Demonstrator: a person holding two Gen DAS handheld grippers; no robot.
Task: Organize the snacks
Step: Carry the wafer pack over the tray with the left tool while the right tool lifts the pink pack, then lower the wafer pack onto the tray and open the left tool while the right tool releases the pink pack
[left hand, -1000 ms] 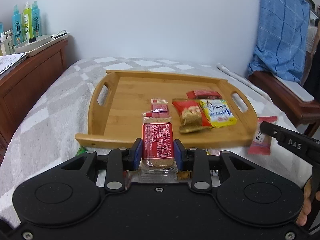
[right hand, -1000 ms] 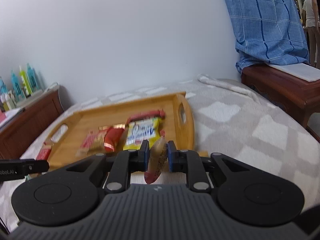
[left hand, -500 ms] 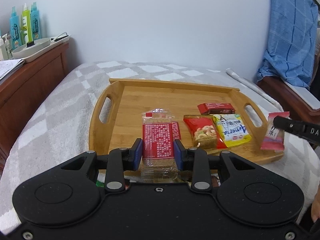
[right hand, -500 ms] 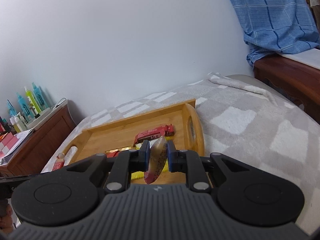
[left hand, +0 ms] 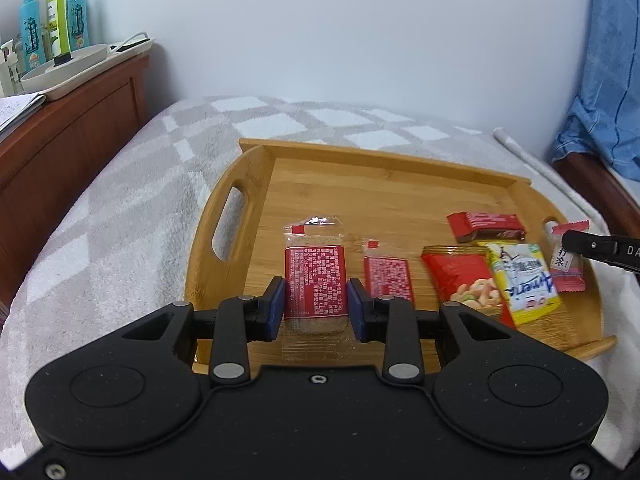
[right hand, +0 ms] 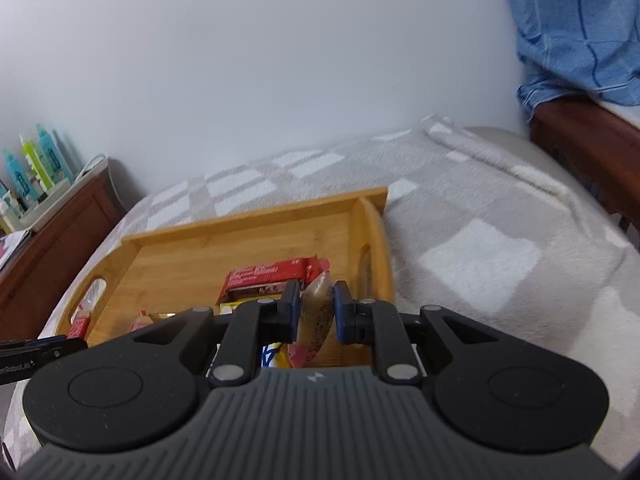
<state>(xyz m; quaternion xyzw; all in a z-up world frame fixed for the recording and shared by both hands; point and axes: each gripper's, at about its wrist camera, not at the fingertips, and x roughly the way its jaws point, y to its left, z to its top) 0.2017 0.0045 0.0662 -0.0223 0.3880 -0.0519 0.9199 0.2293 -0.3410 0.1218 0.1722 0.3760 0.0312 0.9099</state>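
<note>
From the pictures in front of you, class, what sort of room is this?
Probably a bedroom. A checked grey blanket covers what looks like a bed, a wooden cabinet beside it holds toiletry bottles, and a wooden tray of snacks lies on the blanket.

Place: a home bedroom
Signs: bed [left hand: 120,184] under a grey checked blanket; wooden dresser [left hand: 60,128] carrying toiletry bottles [left hand: 56,12]; blue towel [right hand: 572,20] draped on furniture

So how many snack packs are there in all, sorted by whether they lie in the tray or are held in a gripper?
Lying in the tray: 4 (red-label cracker pack, nut pack, yellow pack, dark red bar)
Held in the left gripper: 1 (cracker pack)
Held in the right gripper: 1 (pink pack)
Total: 6
</note>
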